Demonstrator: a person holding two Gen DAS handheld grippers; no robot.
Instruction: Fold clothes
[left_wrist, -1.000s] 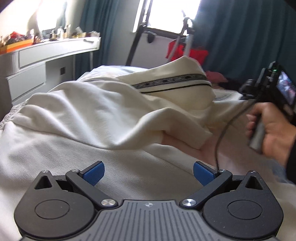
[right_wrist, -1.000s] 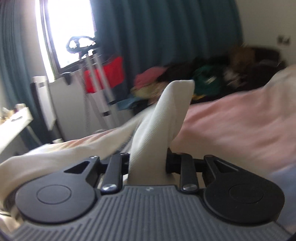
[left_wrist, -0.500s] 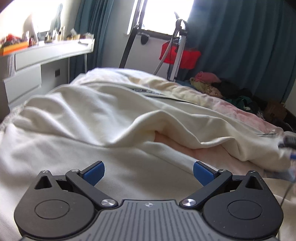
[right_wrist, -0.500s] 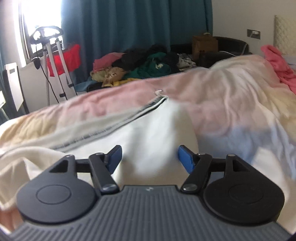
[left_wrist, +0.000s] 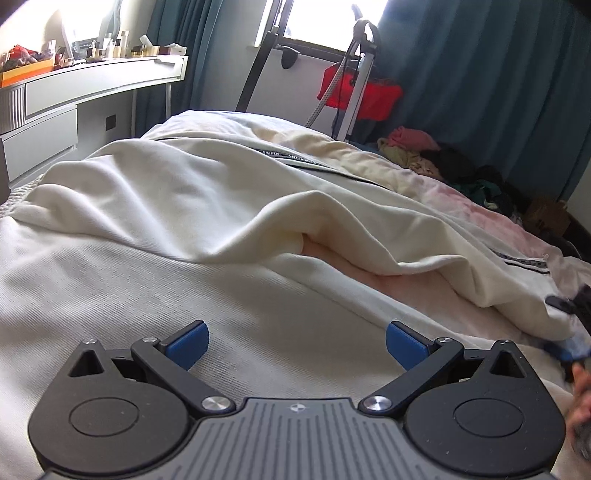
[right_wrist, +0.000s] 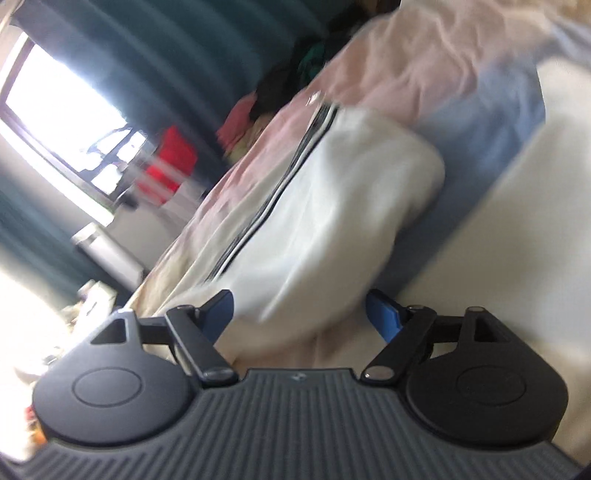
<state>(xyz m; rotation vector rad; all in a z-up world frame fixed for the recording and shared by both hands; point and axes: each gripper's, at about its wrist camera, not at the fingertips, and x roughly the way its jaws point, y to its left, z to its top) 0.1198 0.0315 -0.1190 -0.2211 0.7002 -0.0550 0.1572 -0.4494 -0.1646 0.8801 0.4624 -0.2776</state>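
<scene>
Garment (left_wrist: 207, 206) cream, rumpled, black-striped

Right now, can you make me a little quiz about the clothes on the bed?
1. True or false: the left gripper is squeezing cloth.
2. What colour is the stripe on the cream garment?
3. The right gripper is: A) opening, cloth end free between its jaws; B) clamped on a sock.

Key: 1 false, its jaws stand open; 2 black; 3 A.
</scene>
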